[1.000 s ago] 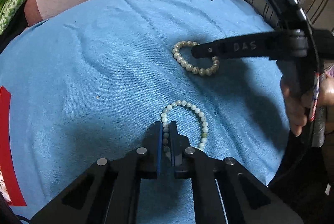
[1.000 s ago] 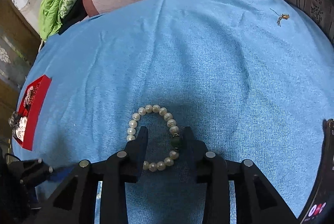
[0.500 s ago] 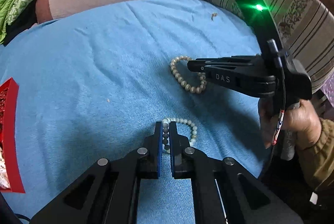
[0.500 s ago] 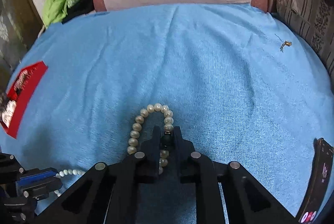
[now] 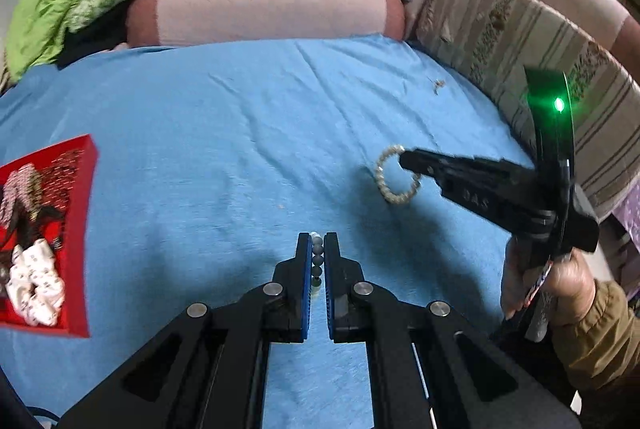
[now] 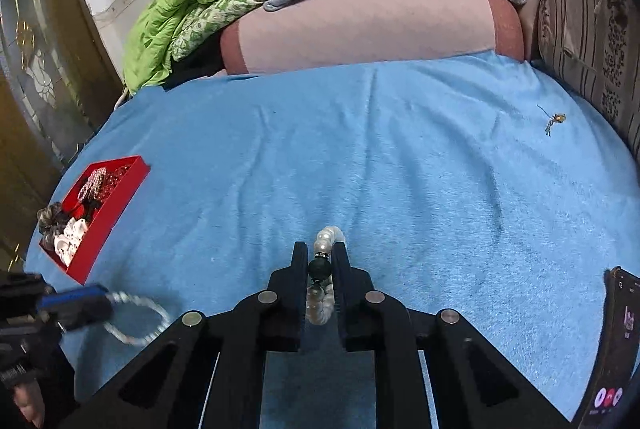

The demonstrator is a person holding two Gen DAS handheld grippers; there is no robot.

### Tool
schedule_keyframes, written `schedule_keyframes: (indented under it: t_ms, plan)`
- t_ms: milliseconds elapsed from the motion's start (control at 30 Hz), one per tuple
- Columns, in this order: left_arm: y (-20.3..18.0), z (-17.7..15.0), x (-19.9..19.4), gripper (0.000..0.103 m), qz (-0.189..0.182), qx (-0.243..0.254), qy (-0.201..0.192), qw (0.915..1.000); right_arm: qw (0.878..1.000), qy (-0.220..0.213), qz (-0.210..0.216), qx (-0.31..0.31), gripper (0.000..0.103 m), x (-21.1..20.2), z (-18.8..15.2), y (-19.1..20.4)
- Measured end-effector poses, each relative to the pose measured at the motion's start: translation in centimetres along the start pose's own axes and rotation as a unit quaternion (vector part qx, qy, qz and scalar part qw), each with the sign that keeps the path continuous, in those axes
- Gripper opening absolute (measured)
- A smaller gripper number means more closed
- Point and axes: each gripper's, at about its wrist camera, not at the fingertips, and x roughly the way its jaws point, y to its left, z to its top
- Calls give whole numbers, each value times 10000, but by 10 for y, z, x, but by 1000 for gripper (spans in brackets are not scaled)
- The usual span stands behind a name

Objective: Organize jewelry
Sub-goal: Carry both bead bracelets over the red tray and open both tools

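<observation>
My left gripper is shut on a pale green bead bracelet, held edge-on above the blue cloth; from the right wrist view it hangs as a loop from the left gripper. My right gripper is shut on a pearl bracelet at its dark bead, lifted off the cloth; it also shows in the left wrist view hanging from the right gripper. A red tray holding several jewelry pieces lies at the left.
The blue cloth covers a bed. A small gold earring lies at the far right. Pillows and a green quilt are behind. A phone lies at the lower right edge.
Both grippers have lifted with their bracelets off the cloth. The red tray has come further into view at the left.
</observation>
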Motion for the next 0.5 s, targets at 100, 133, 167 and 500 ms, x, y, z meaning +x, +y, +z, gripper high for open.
schedule_keyframes:
  t_ms: [100, 133, 167, 500]
  plan:
    - [14, 1, -14, 5, 128, -168, -123, 9997, 10000, -11, 24, -17, 13, -4, -2, 10]
    - [21, 1, -20, 5, 187, -240, -168, 9994, 10000, -17, 31, -44, 13, -5, -1, 13]
    - [25, 1, -24, 5, 226, -285, -199, 9991, 10000, -27, 43, -71, 13, -6, -1, 16]
    - [91, -5, -72, 5, 863, -715, -537, 9923, 9978, -119, 453, -471, 13, -20, 20, 79]
